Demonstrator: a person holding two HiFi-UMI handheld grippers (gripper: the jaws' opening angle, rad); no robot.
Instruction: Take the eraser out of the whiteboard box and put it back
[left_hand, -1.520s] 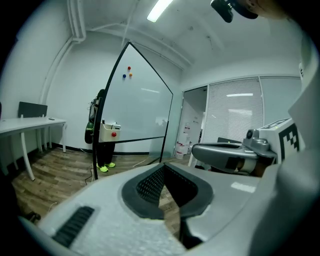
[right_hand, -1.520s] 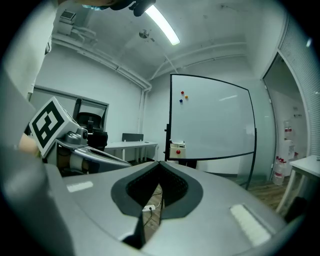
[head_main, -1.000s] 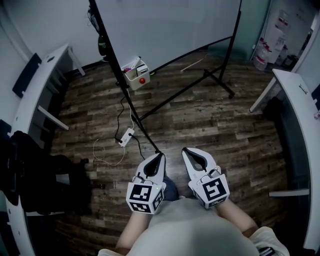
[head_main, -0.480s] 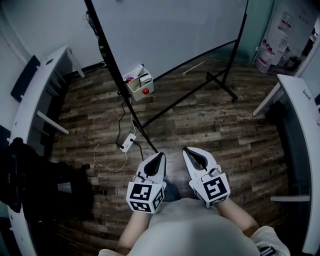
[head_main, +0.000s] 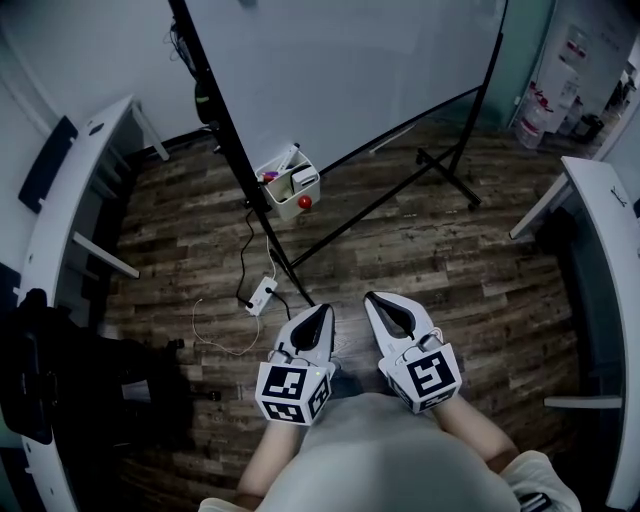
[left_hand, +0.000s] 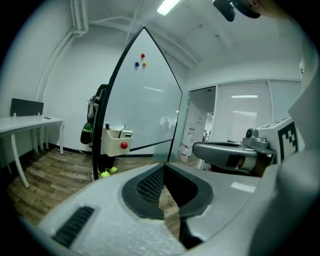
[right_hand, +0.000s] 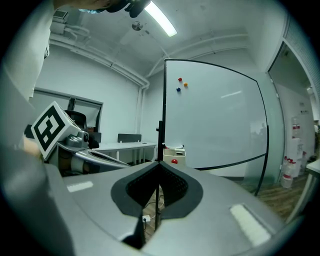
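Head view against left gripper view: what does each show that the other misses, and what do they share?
Only the head view shows the power strip on the floor, with its cable, and the marker cubes of both grippers. Only the left gripper view shows the ceiling light, the window blinds and the yellow-green shoes behind the stand. Both show the whiteboard, the white box hanging on its frame, the left claw and the right claw. Both claws are shut and empty.
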